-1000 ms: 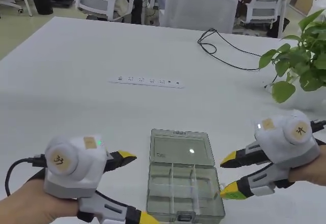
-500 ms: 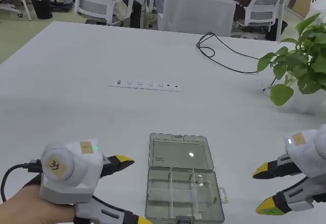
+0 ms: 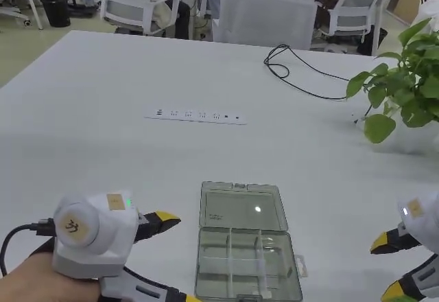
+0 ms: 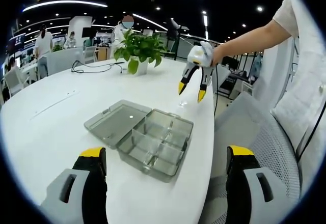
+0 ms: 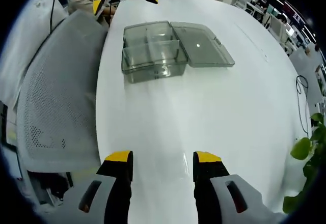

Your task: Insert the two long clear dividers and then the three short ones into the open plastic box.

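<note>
The plastic box (image 3: 247,264) lay open at the near edge of the surface (image 3: 137,158), with its dividers (image 3: 236,257) seemingly seated. The left hand-held gripper (image 3: 175,257) and right hand-held gripper (image 3: 385,269) hung open (nothing held) either side, probably because the work looked finished.

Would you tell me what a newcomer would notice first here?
The open plastic box near the table's front edge stands out, its lid laid flat behind it and dividers splitting it into compartments. The left gripper and right gripper flank it, both open and empty. A potted plant sits far right.

Smoky grey translucent box (image 3: 233,213), white table (image 3: 103,96), white power strip (image 3: 195,115), green plant (image 3: 405,89)
</note>
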Action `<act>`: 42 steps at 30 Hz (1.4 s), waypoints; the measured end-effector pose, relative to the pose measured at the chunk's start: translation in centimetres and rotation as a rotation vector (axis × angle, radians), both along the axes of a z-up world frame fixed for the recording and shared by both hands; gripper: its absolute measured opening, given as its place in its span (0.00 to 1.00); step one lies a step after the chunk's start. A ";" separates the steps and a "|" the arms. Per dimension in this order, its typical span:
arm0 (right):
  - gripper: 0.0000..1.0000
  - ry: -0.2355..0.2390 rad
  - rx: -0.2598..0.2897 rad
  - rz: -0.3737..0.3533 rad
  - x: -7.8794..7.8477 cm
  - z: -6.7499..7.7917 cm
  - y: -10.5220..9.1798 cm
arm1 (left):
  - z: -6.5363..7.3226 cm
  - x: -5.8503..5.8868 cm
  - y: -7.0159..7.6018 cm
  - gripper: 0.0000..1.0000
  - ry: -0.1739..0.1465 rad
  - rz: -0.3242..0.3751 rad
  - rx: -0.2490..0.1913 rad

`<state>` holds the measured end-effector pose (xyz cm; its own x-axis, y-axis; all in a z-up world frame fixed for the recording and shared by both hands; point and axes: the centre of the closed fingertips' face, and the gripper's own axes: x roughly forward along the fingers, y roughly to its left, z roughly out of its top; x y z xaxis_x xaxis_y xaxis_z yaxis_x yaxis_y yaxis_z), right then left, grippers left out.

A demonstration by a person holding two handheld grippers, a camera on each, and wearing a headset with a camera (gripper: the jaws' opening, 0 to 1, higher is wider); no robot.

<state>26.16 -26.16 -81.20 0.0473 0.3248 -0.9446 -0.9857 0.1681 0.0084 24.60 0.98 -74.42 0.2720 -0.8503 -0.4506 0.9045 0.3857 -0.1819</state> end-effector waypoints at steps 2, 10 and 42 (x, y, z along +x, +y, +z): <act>0.49 0.002 -0.028 0.021 0.0 -0.5 -0.4 | -0.1 0.0 0.1 1.00 0.001 0.001 0.001; 0.48 0.002 -0.121 0.082 0.1 -2.5 -1.8 | -0.2 0.1 0.3 1.00 0.004 0.003 0.003; 0.38 0.002 -0.216 0.178 0.6 -4.7 -2.9 | -0.4 0.3 0.6 0.99 0.008 0.005 0.004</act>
